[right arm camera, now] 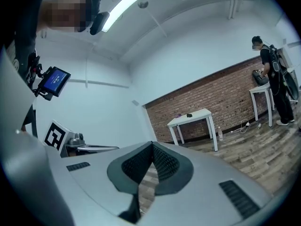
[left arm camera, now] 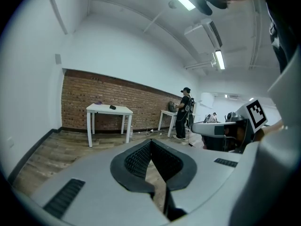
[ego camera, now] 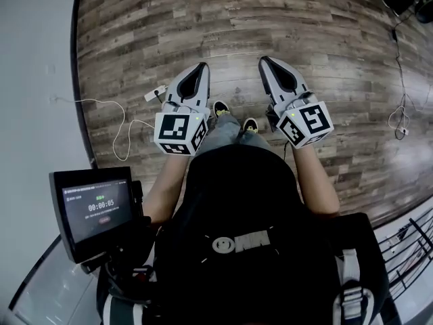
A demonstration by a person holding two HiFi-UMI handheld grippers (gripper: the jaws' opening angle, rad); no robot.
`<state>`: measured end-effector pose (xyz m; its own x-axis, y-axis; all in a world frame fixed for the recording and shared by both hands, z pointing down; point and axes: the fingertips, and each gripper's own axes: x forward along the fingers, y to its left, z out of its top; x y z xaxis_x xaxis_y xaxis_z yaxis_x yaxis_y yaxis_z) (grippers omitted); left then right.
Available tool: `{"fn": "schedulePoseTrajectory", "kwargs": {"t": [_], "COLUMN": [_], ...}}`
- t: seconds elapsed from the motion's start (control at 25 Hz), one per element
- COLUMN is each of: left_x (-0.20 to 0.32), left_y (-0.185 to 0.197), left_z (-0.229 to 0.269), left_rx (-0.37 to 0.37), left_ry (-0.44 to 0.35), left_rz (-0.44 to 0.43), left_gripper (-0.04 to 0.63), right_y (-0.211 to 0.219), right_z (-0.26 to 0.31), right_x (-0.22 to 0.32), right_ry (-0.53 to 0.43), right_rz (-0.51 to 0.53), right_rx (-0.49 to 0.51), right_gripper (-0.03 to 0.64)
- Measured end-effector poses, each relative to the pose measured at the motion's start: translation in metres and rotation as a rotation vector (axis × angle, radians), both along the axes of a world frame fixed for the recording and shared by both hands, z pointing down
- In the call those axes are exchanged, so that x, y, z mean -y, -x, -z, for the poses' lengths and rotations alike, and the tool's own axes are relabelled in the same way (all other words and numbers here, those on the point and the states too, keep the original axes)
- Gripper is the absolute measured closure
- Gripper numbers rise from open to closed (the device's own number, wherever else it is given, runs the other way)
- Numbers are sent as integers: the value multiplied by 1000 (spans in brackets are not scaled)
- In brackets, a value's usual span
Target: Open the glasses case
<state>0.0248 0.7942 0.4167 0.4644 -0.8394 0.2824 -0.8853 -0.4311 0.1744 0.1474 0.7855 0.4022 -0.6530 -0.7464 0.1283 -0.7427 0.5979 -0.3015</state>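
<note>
My left gripper (ego camera: pixel 201 66) and right gripper (ego camera: pixel 264 60) are held side by side above the wooden floor, both shut with nothing between the jaws. In the left gripper view the left gripper (left arm camera: pixel 151 141) points at a far white table (left arm camera: pixel 109 109) by a brick wall. A small dark object (left arm camera: pixel 113 107) lies on that table, too small to identify. The right gripper (right arm camera: pixel 152 144) faces the same white table (right arm camera: pixel 190 118), with the dark object (right arm camera: pixel 189 115) on top. The right gripper's marker cube (left arm camera: pixel 256 114) shows in the left gripper view.
A person (left arm camera: pixel 185 112) stands at a second table (left arm camera: pixel 167 114) further right along the brick wall. A monitor (ego camera: pixel 91 208) sits at my lower left. A power strip (ego camera: pixel 154 93) with a white cable lies on the floor by the left wall. More cables (ego camera: pixel 399 114) trail at right.
</note>
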Motion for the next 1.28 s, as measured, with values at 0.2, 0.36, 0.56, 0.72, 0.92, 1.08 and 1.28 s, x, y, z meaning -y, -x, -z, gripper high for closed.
{"fn": "schedulePoseTrajectory", "kwargs": {"t": [0.2, 0.36, 0.56, 0.72, 0.92, 1.08, 1.28], "left_x": [35, 52, 81, 111, 163, 208, 242], "left_y": [22, 34, 36, 35, 25, 2, -15], "left_z": [-2, 0, 1, 0, 2, 9, 18], "left_rx": [-25, -36, -41, -39, -22, 5, 26], "left_ry": [0, -2, -3, -1, 9, 0, -17], "left_rz": [-13, -12, -2, 13, 24, 15, 16], "left_gripper": [591, 591, 591, 591, 591, 591, 591], "right_y": [24, 40, 37, 32, 27, 20, 5], "right_z": [2, 1, -1, -6, -8, -3, 2], "right_x": [31, 47, 73, 101, 153, 198, 237], "right_ry": [-4, 4, 13, 26, 31, 19, 16], "right_rz": [-14, -7, -15, -8, 42, 99, 88], "right_rx": [-17, -22, -35, -24, 0, 33, 55], "right_gripper": [614, 614, 614, 614, 614, 614, 614]}}
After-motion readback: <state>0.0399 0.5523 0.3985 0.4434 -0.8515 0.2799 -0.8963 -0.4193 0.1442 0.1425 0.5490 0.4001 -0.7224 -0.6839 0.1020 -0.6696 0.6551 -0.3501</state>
